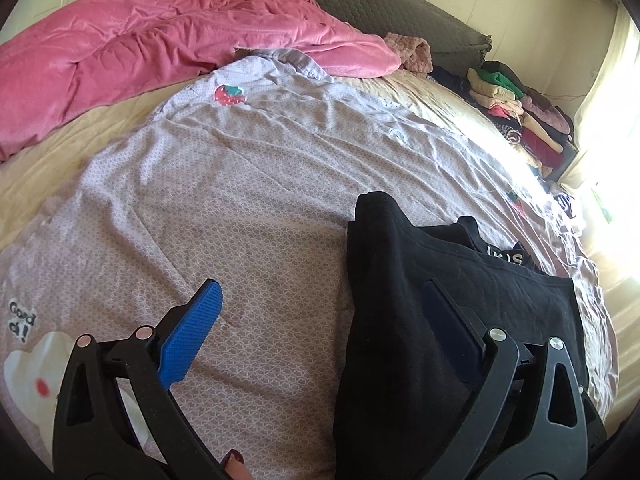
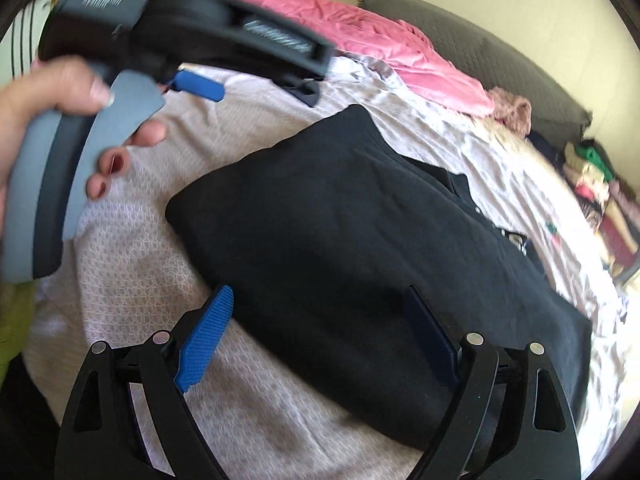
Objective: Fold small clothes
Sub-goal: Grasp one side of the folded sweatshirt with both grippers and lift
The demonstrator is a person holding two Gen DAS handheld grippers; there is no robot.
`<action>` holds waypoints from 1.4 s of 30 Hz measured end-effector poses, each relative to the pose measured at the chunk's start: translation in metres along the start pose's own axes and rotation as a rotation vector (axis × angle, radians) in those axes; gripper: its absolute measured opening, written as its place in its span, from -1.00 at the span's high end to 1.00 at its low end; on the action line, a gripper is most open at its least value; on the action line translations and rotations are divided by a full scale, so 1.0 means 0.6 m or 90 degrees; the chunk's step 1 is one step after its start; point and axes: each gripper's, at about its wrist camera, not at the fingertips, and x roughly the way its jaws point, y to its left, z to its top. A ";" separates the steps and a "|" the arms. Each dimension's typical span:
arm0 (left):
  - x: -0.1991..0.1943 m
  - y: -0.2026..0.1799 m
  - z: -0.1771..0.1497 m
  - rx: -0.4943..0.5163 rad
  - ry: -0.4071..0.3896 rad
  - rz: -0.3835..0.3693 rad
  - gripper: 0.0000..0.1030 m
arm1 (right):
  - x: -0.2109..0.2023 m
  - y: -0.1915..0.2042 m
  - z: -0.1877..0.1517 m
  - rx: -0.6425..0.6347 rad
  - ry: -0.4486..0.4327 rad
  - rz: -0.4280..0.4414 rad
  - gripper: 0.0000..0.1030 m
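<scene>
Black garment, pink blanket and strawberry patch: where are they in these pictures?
Black garment (image 2: 360,248): right wrist view, middle of its folded top.
Pink blanket (image 1: 120,48): left wrist view, its rumpled middle.
Strawberry patch (image 1: 229,94): left wrist view, its red centre.

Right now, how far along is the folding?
Done: the black garment lies folded into a compact shape on the lilac patterned sheet, and a stack of folded clothes sits at the far side of the bed. In hand: nothing; left claw and right claw are both open. Left: possibly one more fold or moving it to the stack.
</scene>
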 end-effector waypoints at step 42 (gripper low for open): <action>0.033 -0.087 -0.022 -0.102 0.108 -0.271 -0.03 | -0.098 -0.051 -0.038 0.060 -0.229 -0.066 0.78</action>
